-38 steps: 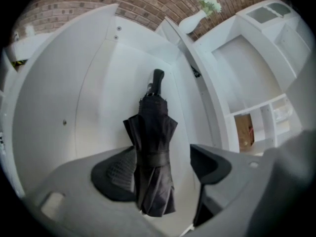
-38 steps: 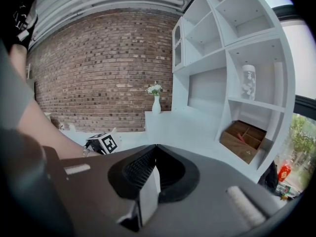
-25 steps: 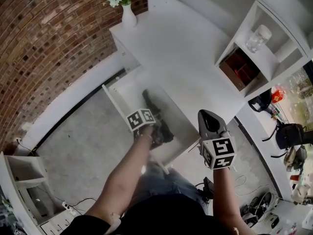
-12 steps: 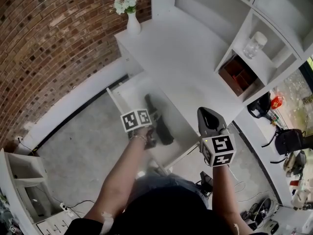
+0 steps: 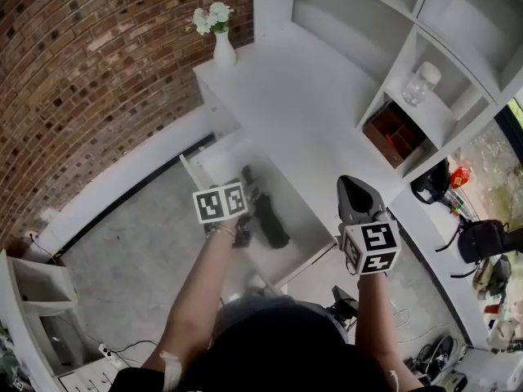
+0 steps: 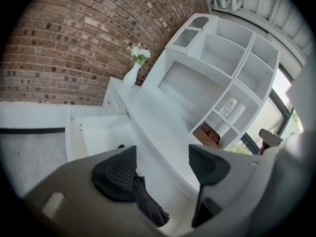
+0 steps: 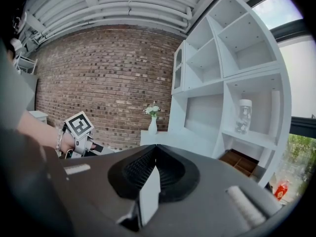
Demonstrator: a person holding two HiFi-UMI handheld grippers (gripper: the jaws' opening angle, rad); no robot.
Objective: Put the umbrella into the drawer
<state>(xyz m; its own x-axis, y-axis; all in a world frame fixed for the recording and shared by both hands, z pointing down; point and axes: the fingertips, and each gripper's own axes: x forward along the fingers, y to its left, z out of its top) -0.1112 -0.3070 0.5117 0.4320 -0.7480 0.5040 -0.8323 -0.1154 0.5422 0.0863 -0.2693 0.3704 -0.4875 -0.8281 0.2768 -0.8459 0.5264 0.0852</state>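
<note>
**Left hand-held gripper** (image 6: 162, 168): jaws wide apart with nothing between them; hovers over the open drawer (image 5: 222, 167), centre-left of the head view.

**Umbrella** (image 5: 265, 216): dark and folded, lying inside the drawer (its cloth shows just under the left jaw in the left gripper view).

**Right hand-held gripper** (image 5: 354, 191): jaws pressed together, empty; right of centre, near the table's front edge.

**Table** (image 5: 302, 88): white, upper centre.

**Vase** (image 5: 223, 50): white, with white flowers, at the table's upper-left corner.

**Shelf unit** (image 5: 458, 47): upper right, holding a glass jar (image 5: 420, 82) and a wooden box (image 5: 394, 131).
</note>
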